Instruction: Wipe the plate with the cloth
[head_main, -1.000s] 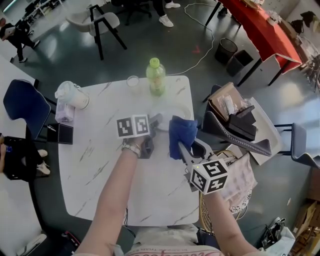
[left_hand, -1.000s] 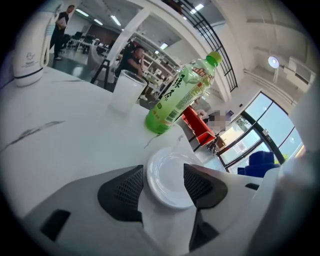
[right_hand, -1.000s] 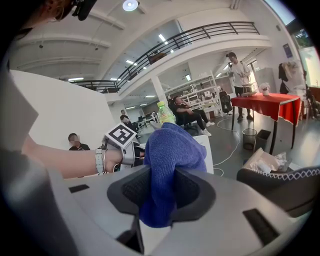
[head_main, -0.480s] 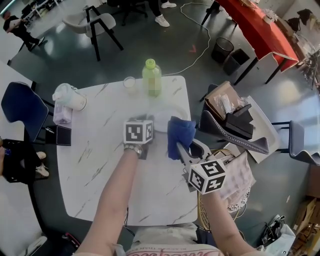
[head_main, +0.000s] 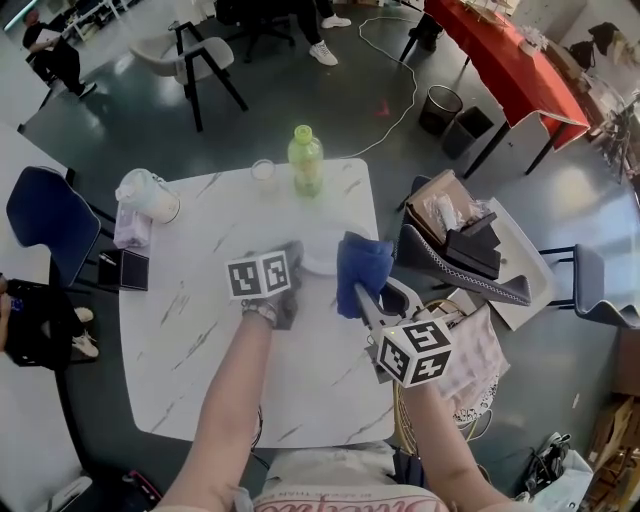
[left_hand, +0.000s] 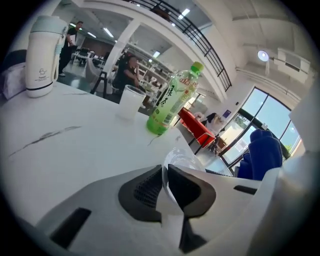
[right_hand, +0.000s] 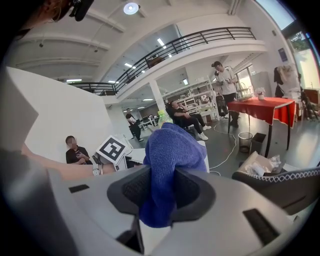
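From the head view, the left hand-held gripper (head_main: 296, 262) and right hand-held gripper (head_main: 362, 292) meet over the far right part of the white marbled counter (head_main: 200, 340). The clear plate (head_main: 326, 246) shows there only as a pale disc between them. That view does not show how either pair of jaws stands.

The left gripper view does. Its two dark pads are drawn almost together on the thin near rim of the plate, which shows there as a see-through curve rising just beyond the jaws. Past it stand a green bottle (left_hand: 172, 100), a clear cup (left_hand: 130, 101) and, far left, a white lidded mug (left_hand: 45, 52). All three are well apart from the plate.

The right gripper view shows its jaws clamped on a blue cloth (right_hand: 170, 160). The cloth bulges up between the pads and hangs a little below them. Behind the cloth, this view catches the left gripper's marker cube (right_hand: 114, 149) and the person's forearm, but the plate is hidden by the cloth.

From above, the cloth overlaps the plate's right edge. The left gripper view shows it to the plate's right instead. No view shows whether the cloth touches the plate.
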